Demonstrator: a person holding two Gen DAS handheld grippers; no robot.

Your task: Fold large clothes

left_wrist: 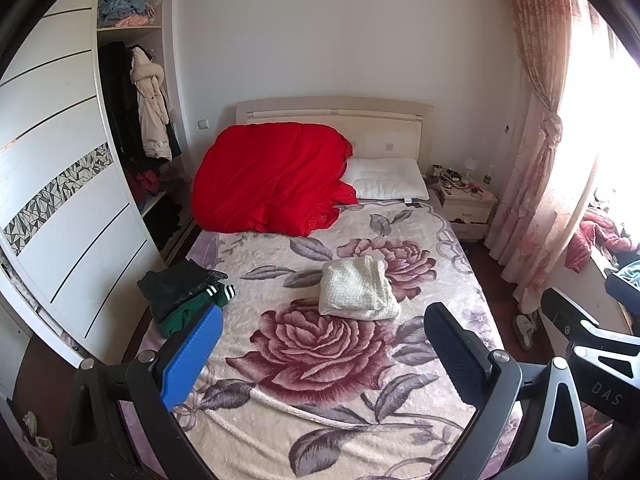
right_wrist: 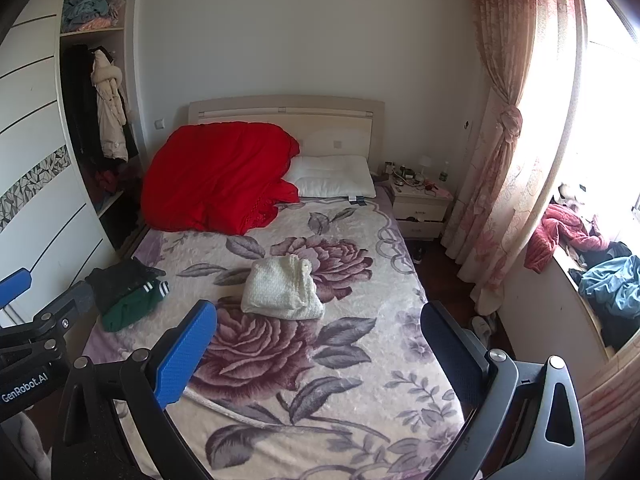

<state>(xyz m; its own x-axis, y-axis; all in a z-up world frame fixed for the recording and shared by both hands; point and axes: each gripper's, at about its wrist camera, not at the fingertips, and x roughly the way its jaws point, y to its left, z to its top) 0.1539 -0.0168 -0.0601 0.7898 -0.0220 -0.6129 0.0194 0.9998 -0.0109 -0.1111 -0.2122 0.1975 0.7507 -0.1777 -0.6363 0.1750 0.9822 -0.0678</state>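
A folded cream knit garment (left_wrist: pixel 358 292) (right_wrist: pixel 282 288) lies in the middle of the floral bed cover (left_wrist: pixel 320 360) (right_wrist: pixel 320 360). At the bed's left edge sits a small stack of folded dark and green clothes (left_wrist: pixel 184 294) (right_wrist: pixel 126 294). My left gripper (left_wrist: pixel 322 354) hovers open over the near part of the bed, nothing between its fingers. My right gripper (right_wrist: pixel 318 354) is also open and empty, well short of the cream garment. The right tool's body (left_wrist: pixel 592 344) shows at the left view's right edge; the left tool (right_wrist: pixel 36 320) shows at the right view's left edge.
A red quilt (left_wrist: pixel 272 180) (right_wrist: pixel 218 176) and a white pillow (left_wrist: pixel 386 182) lie at the headboard. An open wardrobe (left_wrist: pixel 136 120) stands left. A nightstand (left_wrist: pixel 466 202), tied curtains (right_wrist: pixel 500 152) and a window ledge heaped with clothes (right_wrist: pixel 600 272) are right. Slippers (left_wrist: pixel 524 330) lie on the floor.
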